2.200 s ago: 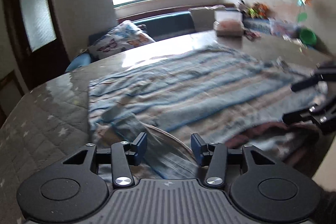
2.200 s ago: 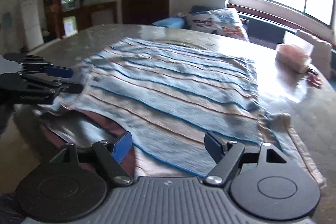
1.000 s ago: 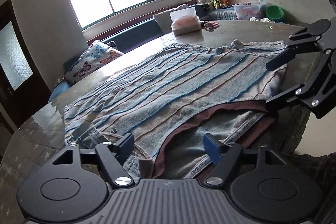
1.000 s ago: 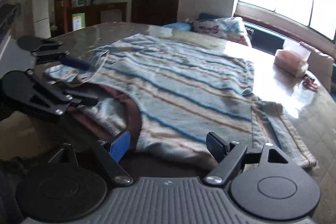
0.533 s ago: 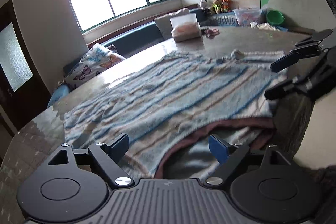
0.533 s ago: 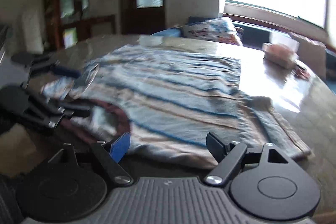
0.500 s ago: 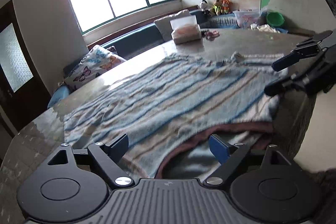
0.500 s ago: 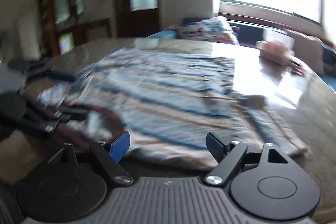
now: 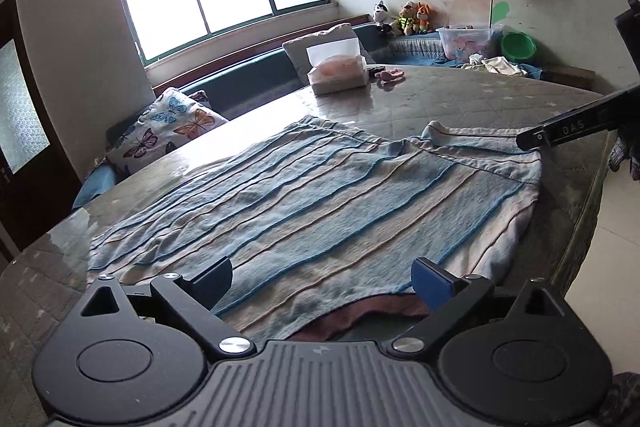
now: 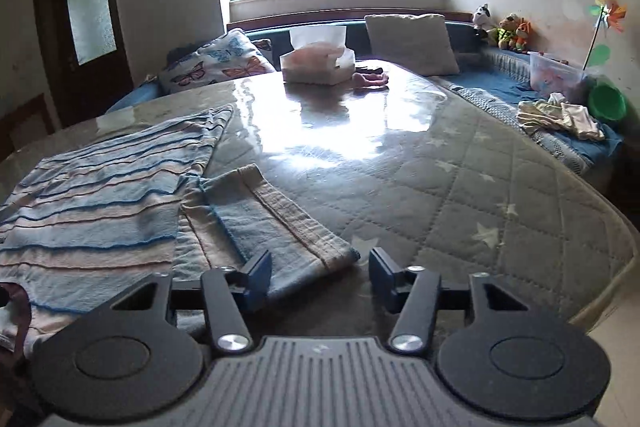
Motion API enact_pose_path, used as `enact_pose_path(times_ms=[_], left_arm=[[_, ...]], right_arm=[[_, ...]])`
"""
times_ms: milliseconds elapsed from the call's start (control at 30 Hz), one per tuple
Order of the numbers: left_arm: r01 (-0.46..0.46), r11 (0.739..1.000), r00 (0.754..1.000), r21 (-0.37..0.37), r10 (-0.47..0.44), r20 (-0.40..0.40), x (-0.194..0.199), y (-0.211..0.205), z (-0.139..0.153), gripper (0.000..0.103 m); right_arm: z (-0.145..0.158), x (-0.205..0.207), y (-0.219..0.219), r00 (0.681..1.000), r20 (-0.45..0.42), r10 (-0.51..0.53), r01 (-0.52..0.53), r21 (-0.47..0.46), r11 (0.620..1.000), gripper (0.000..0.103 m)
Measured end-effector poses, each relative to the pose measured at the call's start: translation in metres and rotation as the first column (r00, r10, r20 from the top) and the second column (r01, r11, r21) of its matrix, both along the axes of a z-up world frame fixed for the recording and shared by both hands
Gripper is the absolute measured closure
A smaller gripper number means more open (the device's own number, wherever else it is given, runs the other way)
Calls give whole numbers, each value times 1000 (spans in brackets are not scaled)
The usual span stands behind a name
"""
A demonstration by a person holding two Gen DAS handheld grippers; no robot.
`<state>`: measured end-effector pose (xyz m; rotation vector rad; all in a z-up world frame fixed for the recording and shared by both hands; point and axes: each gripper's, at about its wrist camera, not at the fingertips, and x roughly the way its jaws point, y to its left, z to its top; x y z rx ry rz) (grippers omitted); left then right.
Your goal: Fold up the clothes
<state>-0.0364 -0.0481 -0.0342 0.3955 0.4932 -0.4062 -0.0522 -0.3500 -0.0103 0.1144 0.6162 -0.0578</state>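
A blue-and-beige striped garment lies spread flat on the round counter, which wears a quilted, star-patterned cover under a glossy clear sheet. Its dark brown neckline sits at the near edge, directly in front of the left tool.

The left tool's jaws stand wide apart and are opening; the garment's near hem and neckline lie between and below them, and neither pad presses on the cloth. Seen from the left wrist, the garment reaches from these jaws away toward the window, its right sleeve ending near a dark bar of the right tool at the picture's right edge.

In the right wrist view the body of the garment lies to the left, and one sleeve runs diagonally toward the right tool. The sleeve's cuff end lies flat on the counter, just ahead of and partly between the jaws, nearer the left-hand pad. These jaws are partway apart and closing; no pad presses on the fabric.

Farther back on the counter, well apart from the garment, stand a tissue box and a small pink item beside it.
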Motion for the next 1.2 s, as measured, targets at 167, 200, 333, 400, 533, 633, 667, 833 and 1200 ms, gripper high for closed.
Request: enact_pose_path(times_ms=[167,200,333,400,533,633,667,833,1200], left_arm=[[0,1000,1000,3,0,2,-2,-2,-1,3],[-4,1000,1000,2,4,2,-2,0,-1,3],[-30,1000,1000,-4,30,2,-2,6,0,3],[-43,999,999,-11,43,1,-3,9,0,3],[-63,998,998,-25,63,-5,-6,16,0,2],[-72,997,997,-31,71,-6,-8,19,-1,1],[-75,997,997,-33,75,-7,-8,20,-1,0],[-88,995,996,-39,88,-18,-8,24,-2,0],[-108,993,993,-49,106,-45,0,24,-5,0]], right_arm=[[1,2,3,1000,3,12,-12,15,1000,92],[4,1,3,1000,13,16,-16,24,1000,95],[24,-6,14,994,83,68,-71,25,997,98],[36,-8,25,986,119,119,-122,19,992,98],[52,-9,57,958,157,239,-242,0,970,98],[54,-7,81,935,157,319,-322,-6,947,98],[53,-7,88,927,153,342,-345,-7,938,98],[38,-3,116,897,114,428,-430,-6,903,98],[26,26,105,906,36,422,-423,33,906,74]])
